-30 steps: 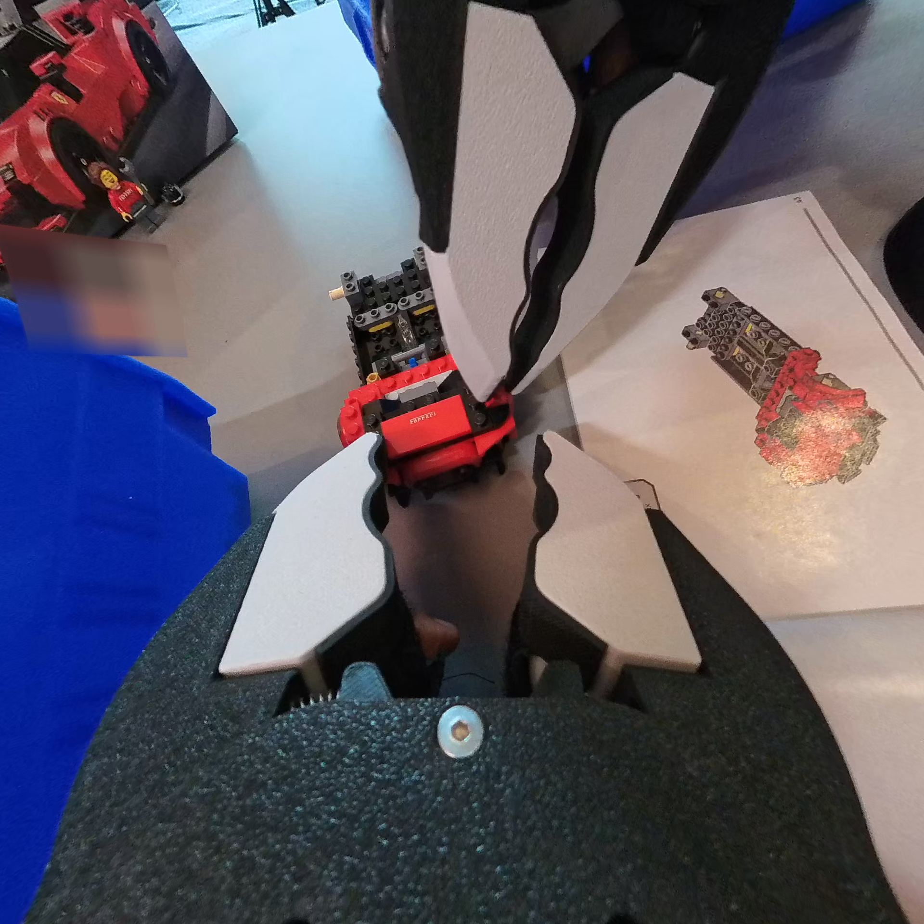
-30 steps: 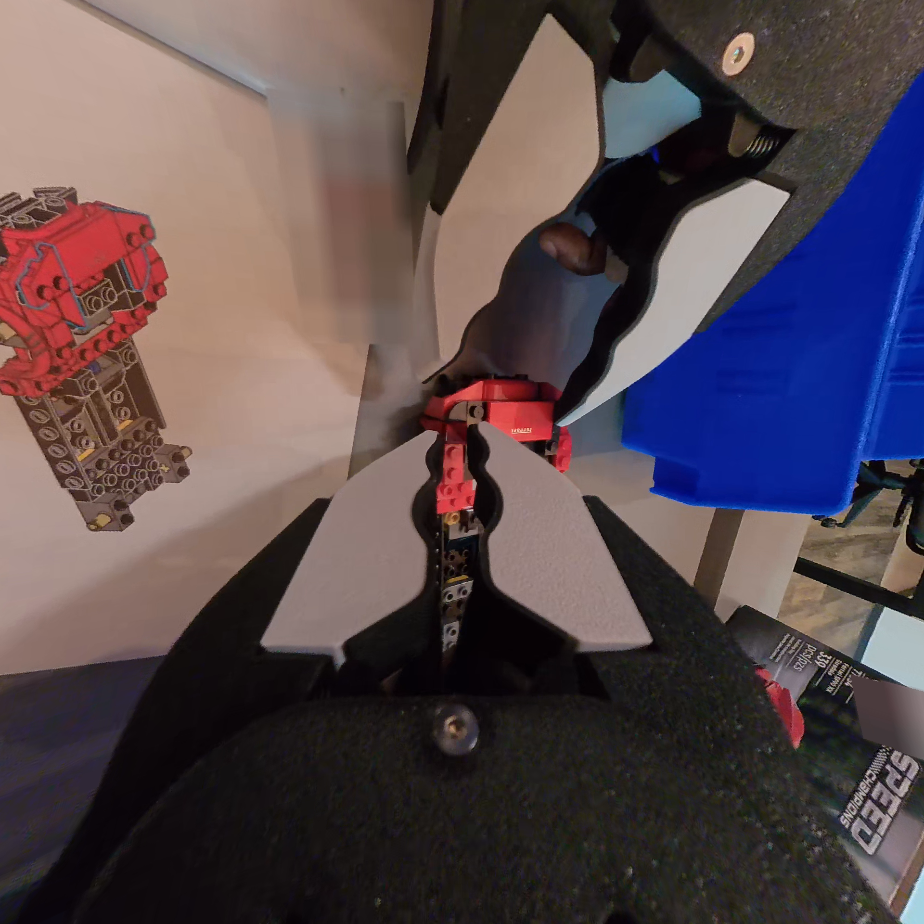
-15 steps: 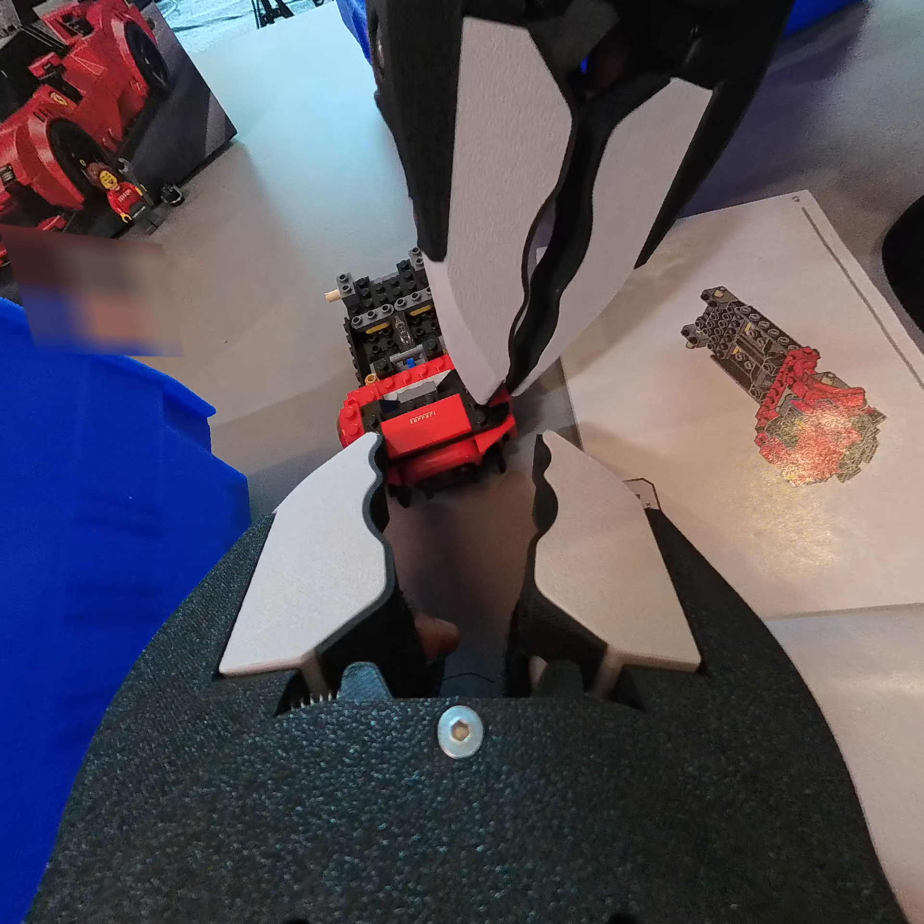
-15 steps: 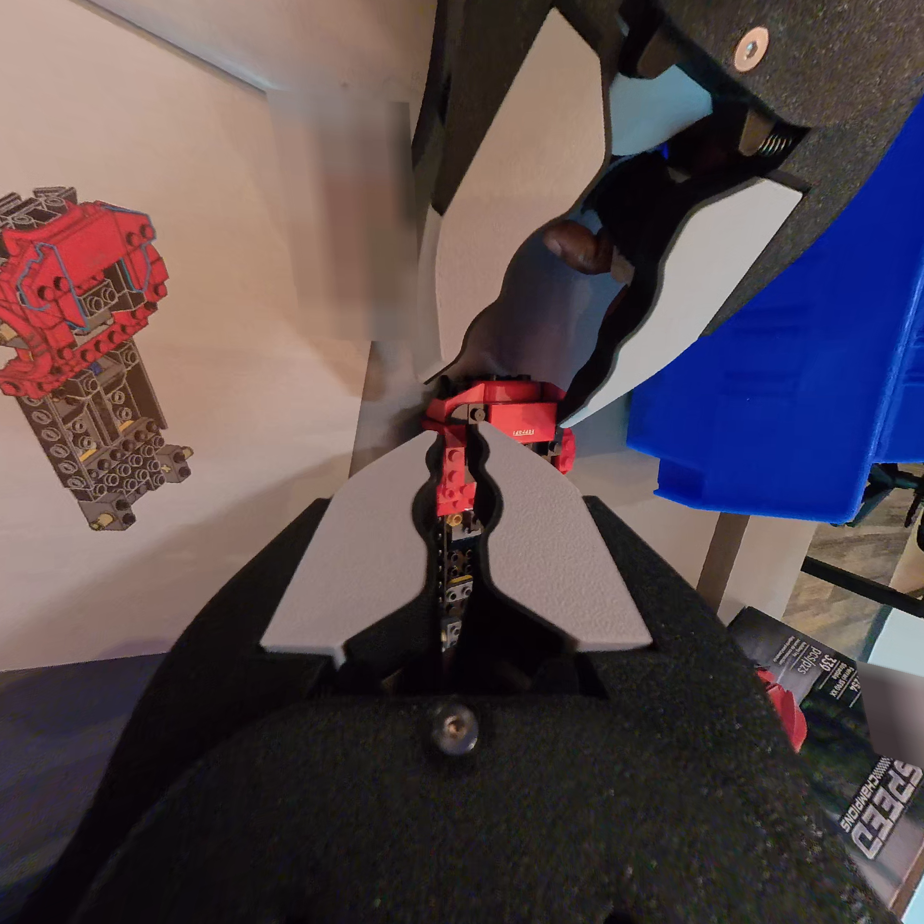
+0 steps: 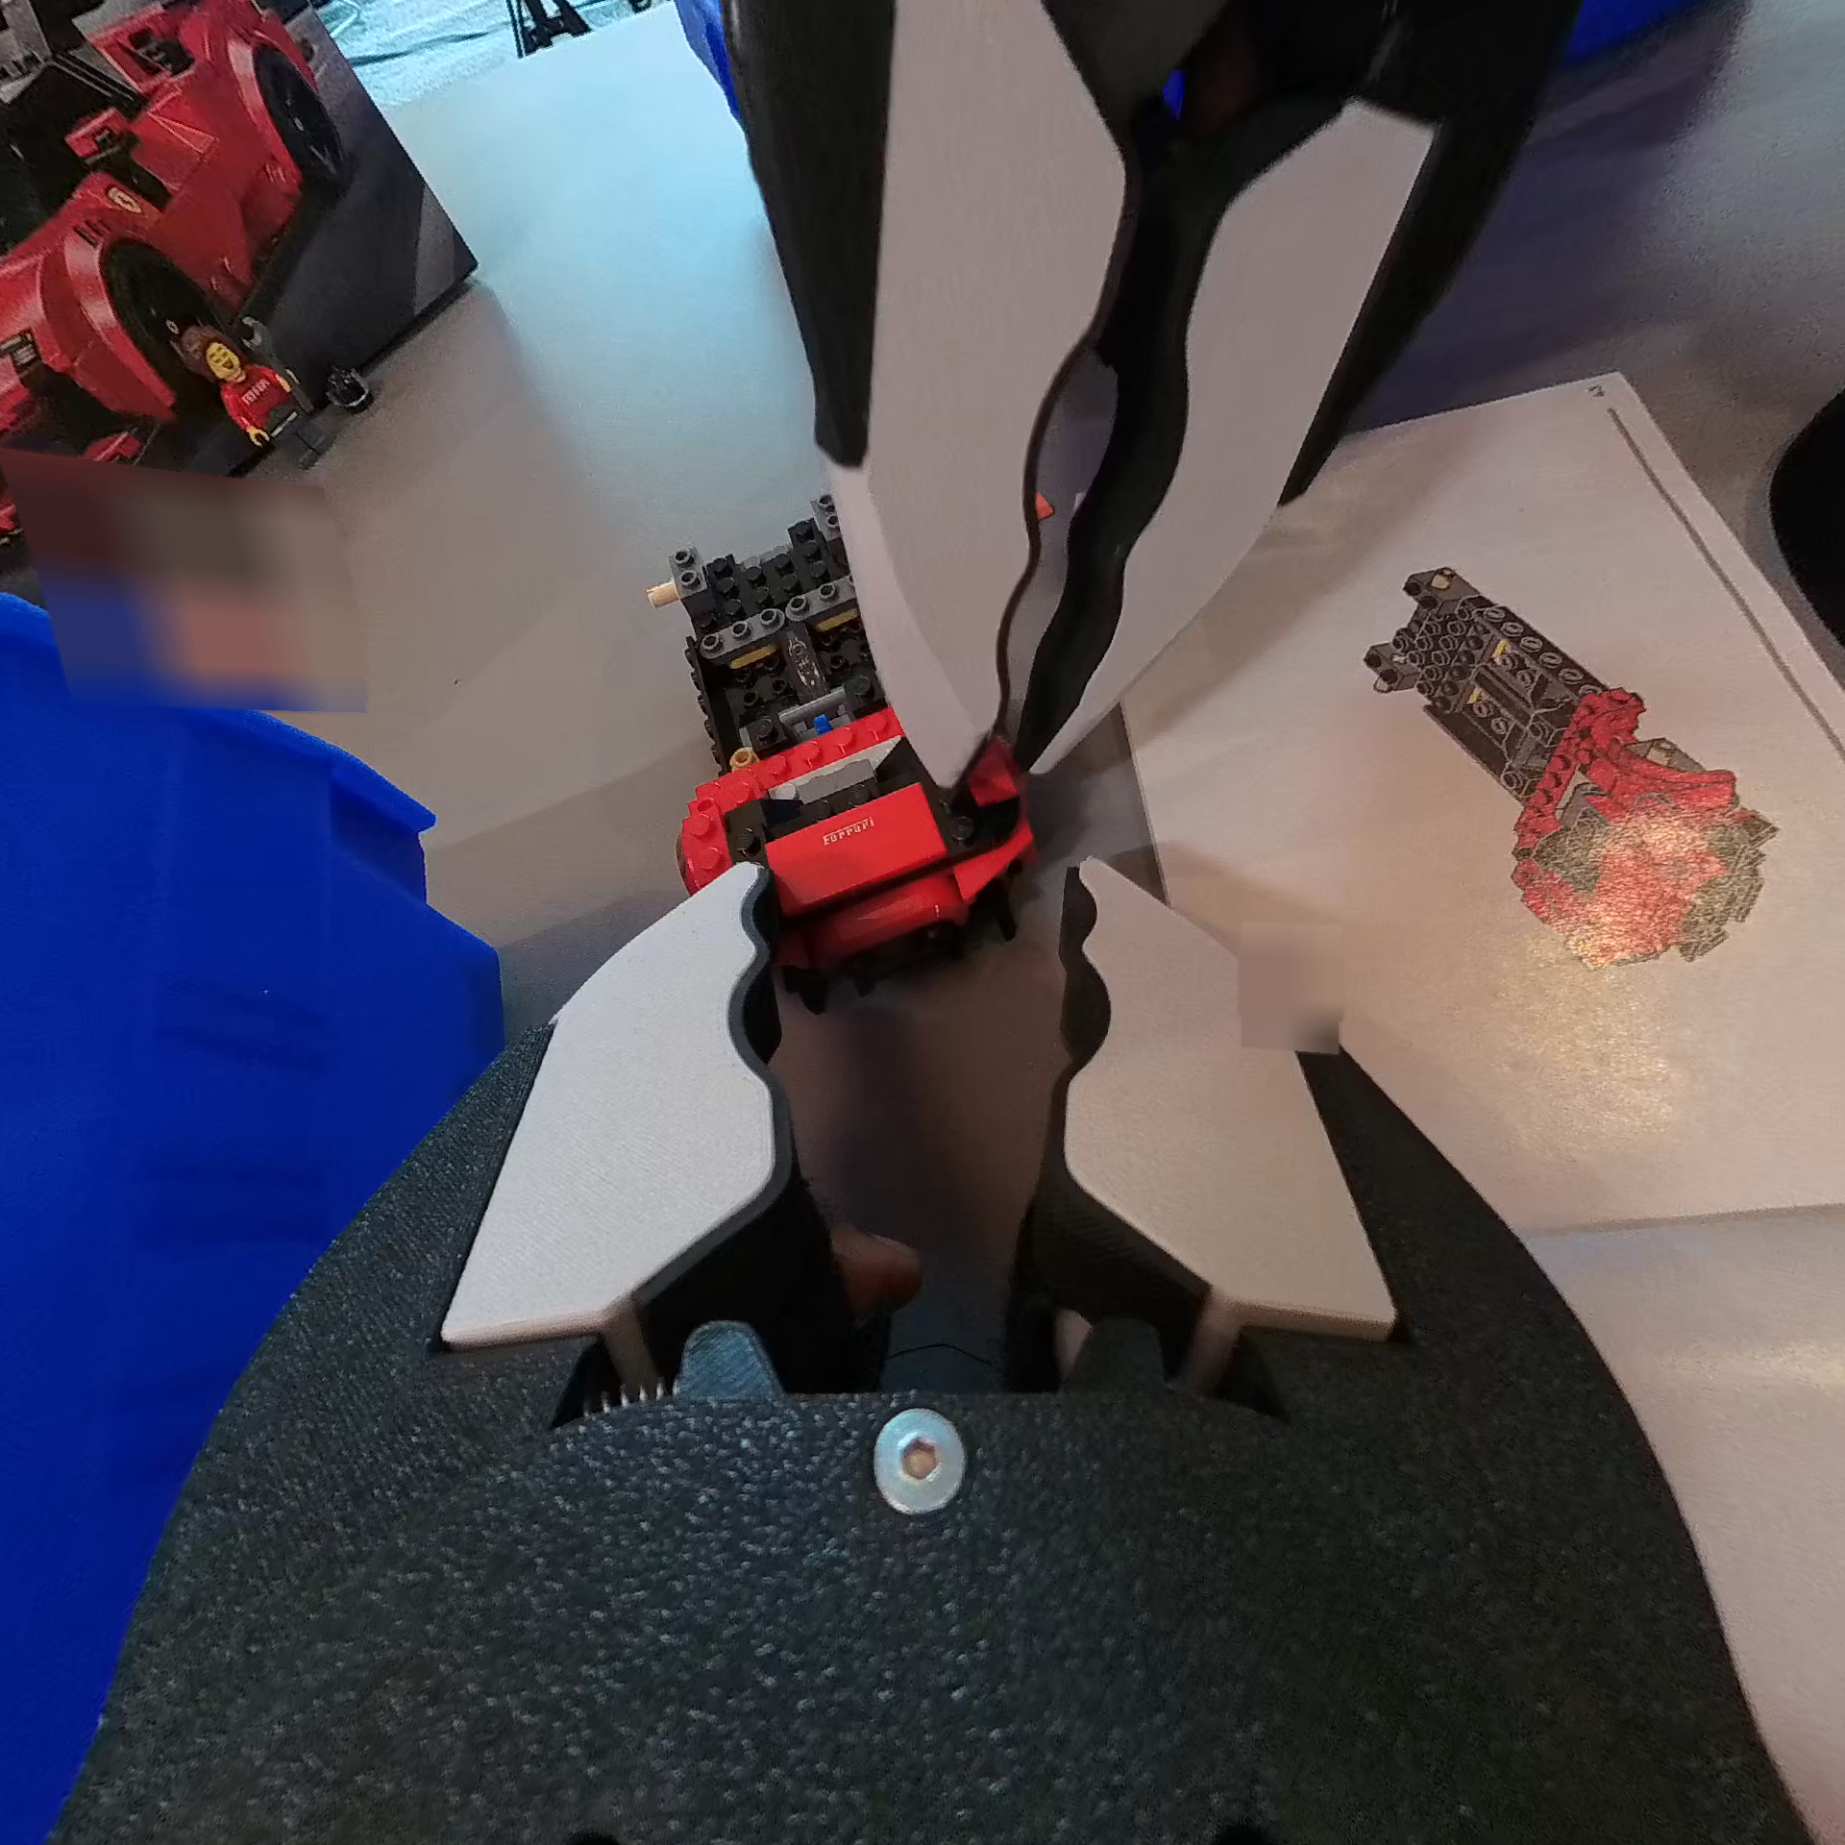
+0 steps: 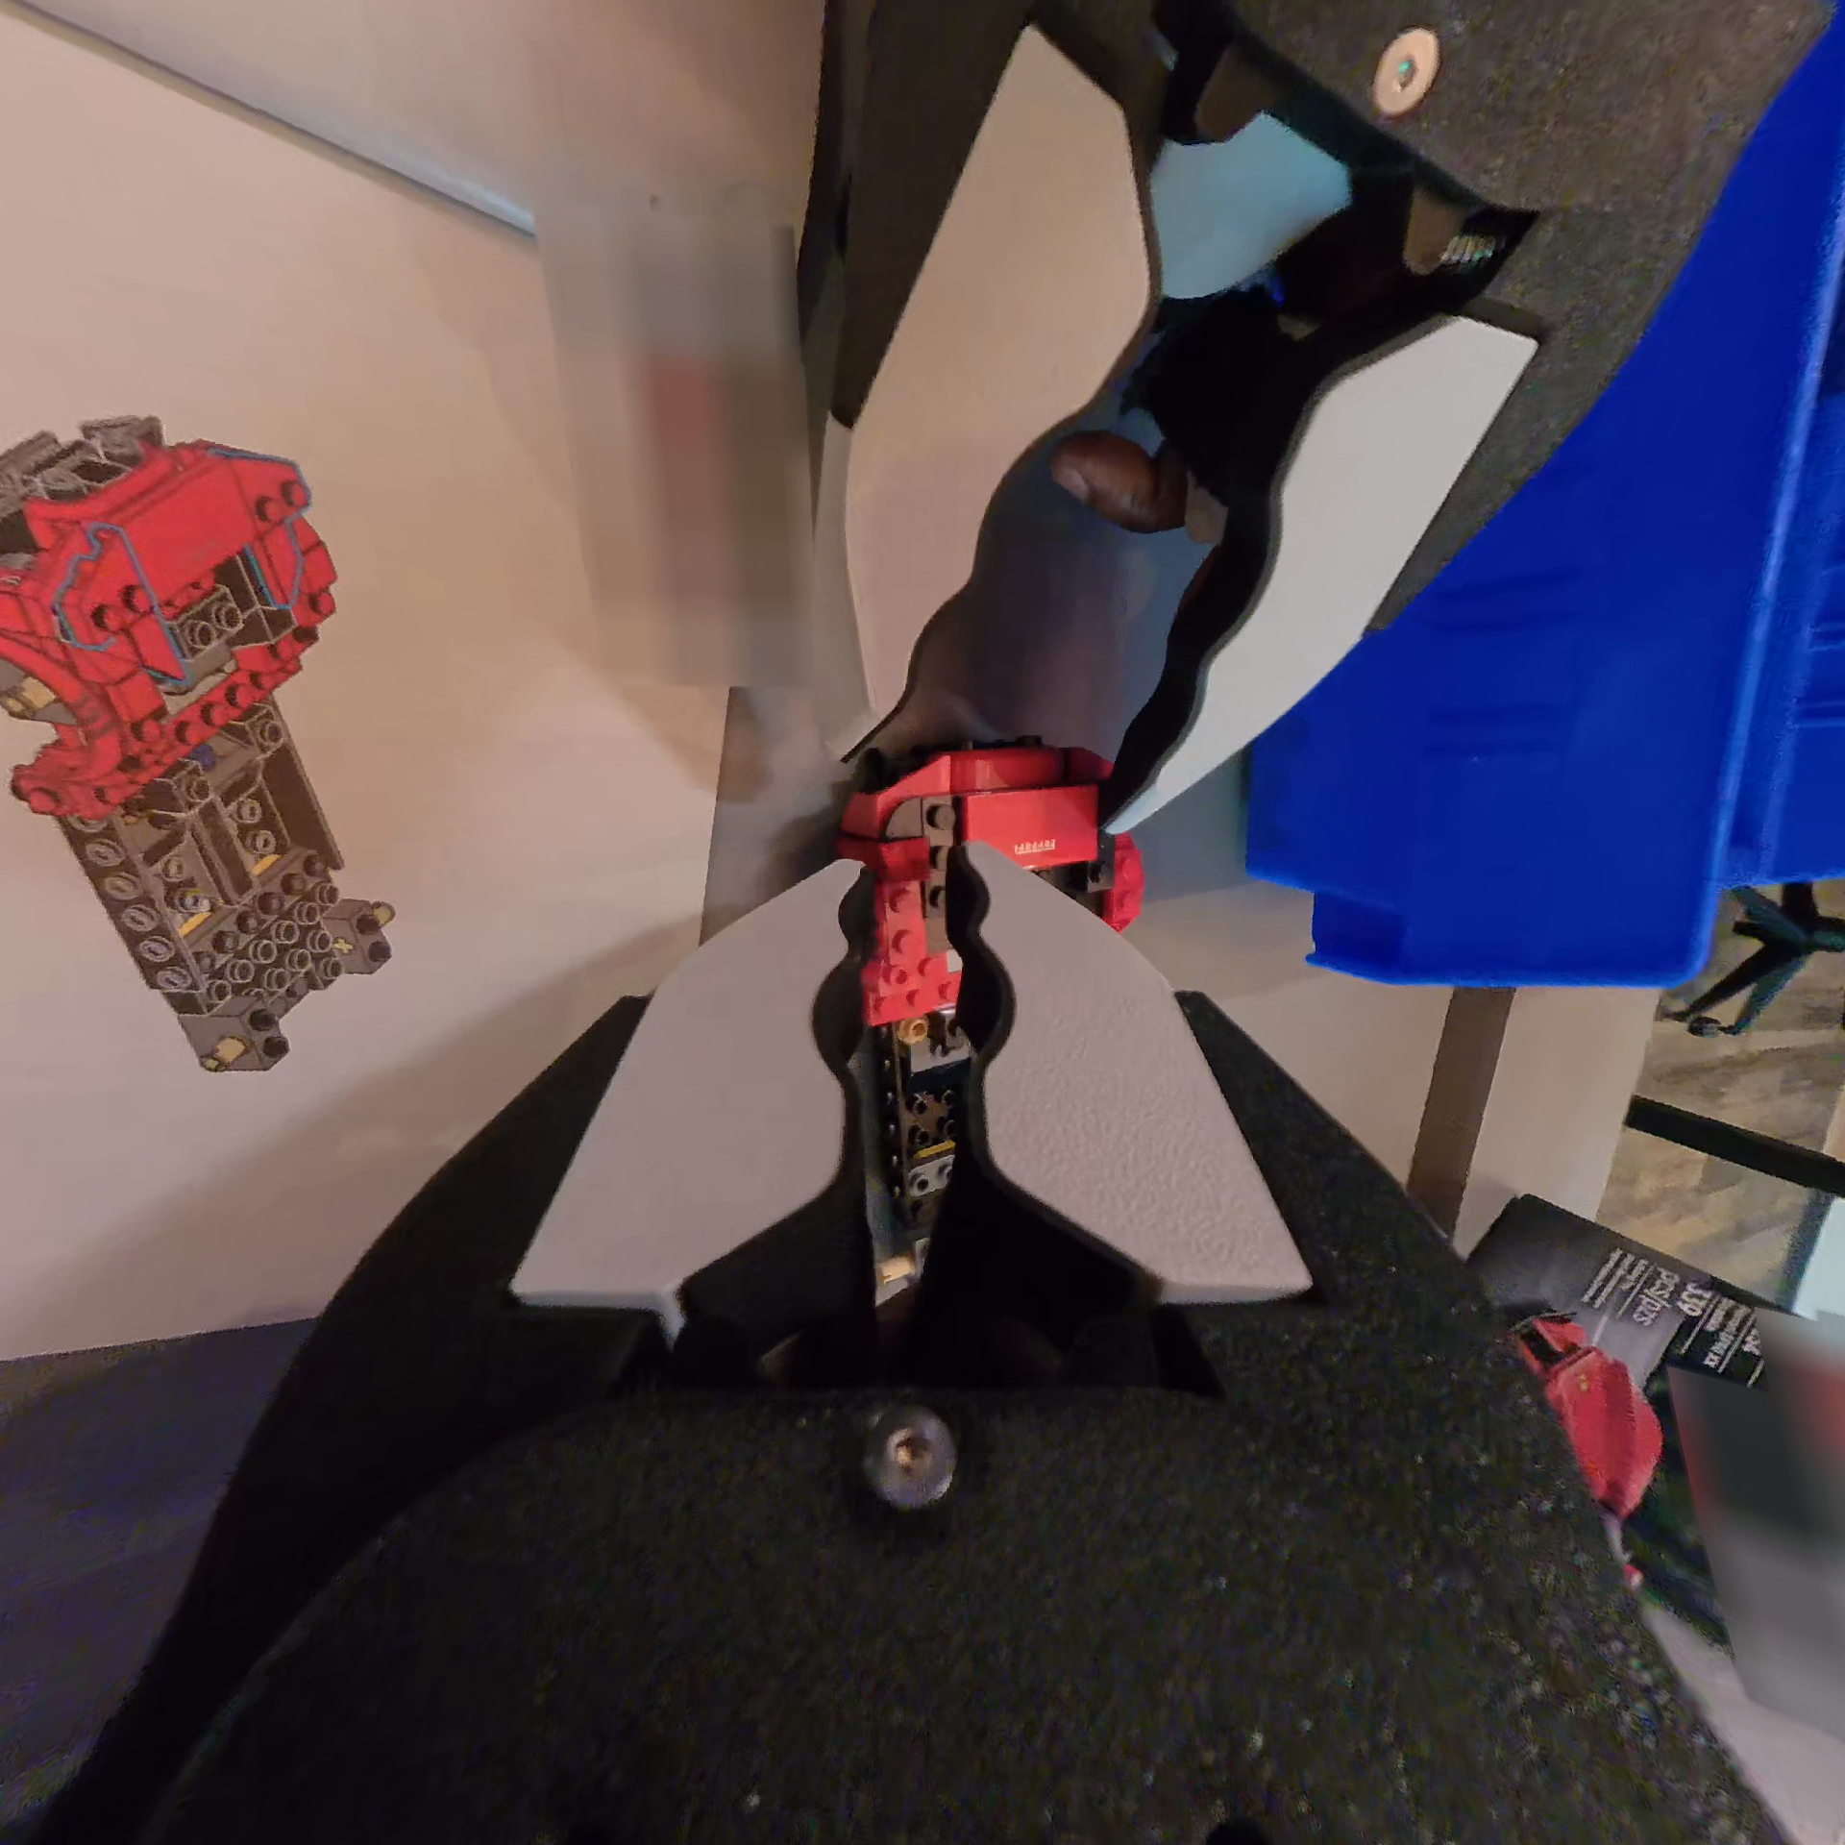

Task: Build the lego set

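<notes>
Left wrist view: the left hand-held gripper [image 5: 914,879] is held low over the bench [image 5: 599,329], its jaws spread wide and gripping nothing, the left fingertip just beside the red nose of the toy car [image 5: 849,799]. The car sits on the bench, half built, red at the near end and black studs behind. The right hand-held gripper [image 5: 983,764] comes down steeply from above, its tips nearly together on the car's right front corner. A blue bin [image 5: 200,998] stands to the left, the instruction sheet [image 5: 1498,998] lies to the right, and the set's box [image 5: 180,230] rests at the far left.

Right wrist view: the right hand-held gripper [image 6: 909,864] is narrowed onto the car [image 6: 988,799], a strip of red and black bricks pinched between its fingers. The left hand-held gripper [image 6: 973,789] reaches in from above, open. Only this view shows the bench edge, with floor and dark metal legs beyond it.
</notes>
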A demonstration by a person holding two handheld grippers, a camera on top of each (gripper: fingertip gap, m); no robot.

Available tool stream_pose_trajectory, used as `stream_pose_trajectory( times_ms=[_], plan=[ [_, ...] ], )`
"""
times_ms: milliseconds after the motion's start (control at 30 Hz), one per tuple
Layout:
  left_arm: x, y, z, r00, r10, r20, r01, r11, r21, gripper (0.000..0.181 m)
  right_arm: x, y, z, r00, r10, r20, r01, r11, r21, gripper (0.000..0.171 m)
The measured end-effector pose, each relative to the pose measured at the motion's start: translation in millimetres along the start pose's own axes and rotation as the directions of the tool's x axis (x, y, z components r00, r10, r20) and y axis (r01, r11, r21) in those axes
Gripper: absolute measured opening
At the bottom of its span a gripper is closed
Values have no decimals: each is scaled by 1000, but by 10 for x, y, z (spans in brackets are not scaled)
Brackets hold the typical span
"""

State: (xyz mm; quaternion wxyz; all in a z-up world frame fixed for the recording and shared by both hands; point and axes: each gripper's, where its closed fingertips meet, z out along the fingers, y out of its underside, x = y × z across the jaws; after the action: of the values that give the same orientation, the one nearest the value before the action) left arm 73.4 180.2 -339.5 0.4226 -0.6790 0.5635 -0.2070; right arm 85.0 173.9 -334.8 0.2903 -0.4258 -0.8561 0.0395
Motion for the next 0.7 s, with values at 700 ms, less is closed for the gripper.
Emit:
stream_pose_trajectory(
  times_ms=[700],
  plan=[
    [-18, 10, -13, 1000, 0, 14, 0, 1000, 0, 47, -16, -1, 22, 931, 319, 179, -323, 946, -7, 0]
  ],
)
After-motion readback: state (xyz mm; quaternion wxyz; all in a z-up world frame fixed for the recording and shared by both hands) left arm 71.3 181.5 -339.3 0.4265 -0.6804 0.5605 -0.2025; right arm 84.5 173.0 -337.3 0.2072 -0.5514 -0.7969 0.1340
